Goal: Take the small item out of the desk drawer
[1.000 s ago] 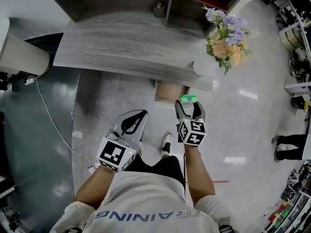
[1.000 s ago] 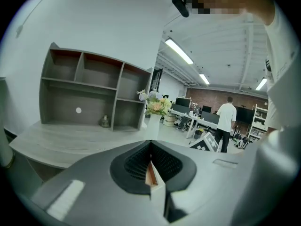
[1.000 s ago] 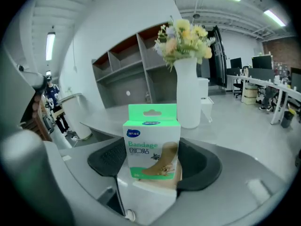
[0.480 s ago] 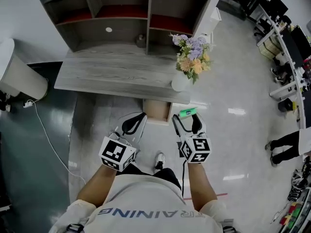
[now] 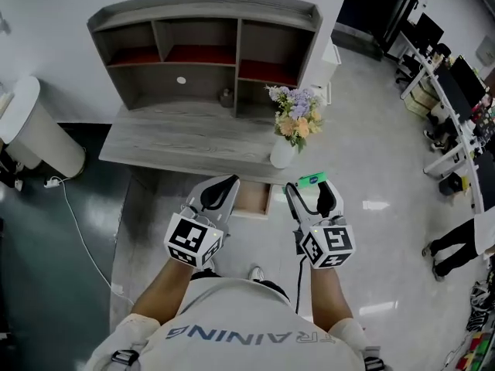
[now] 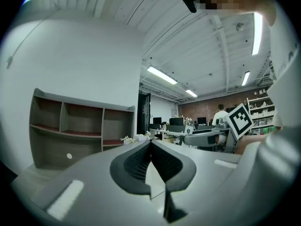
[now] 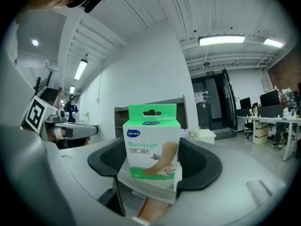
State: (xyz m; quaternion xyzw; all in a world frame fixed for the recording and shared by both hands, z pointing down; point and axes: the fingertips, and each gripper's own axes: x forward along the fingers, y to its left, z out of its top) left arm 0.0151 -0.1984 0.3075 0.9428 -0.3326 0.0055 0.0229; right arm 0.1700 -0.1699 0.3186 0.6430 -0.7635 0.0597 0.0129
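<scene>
A small green and white bandage box (image 7: 152,145) stands upright between the jaws of my right gripper (image 7: 153,166), which is shut on it. In the head view the box (image 5: 312,180) shows as a green strip at the tip of the right gripper (image 5: 313,195), raised above the floor just right of the grey desk (image 5: 186,141). The desk drawer (image 5: 251,199) hangs open under the desk's front edge, between the two grippers. My left gripper (image 5: 216,195) is shut with nothing in it, and its jaws meet in the left gripper view (image 6: 151,161).
A white vase of flowers (image 5: 290,130) stands on the desk's right end. A shelf unit (image 5: 205,49) sits at the desk's back. A white bin (image 5: 35,130) is at the left, with a cable (image 5: 77,222) on the floor. Office desks and a person (image 5: 464,242) are at the right.
Both grippers have risen and drawn back from the drawer, the right one still holding the box. The view has tilted up, so the whole shelf unit now shows.
</scene>
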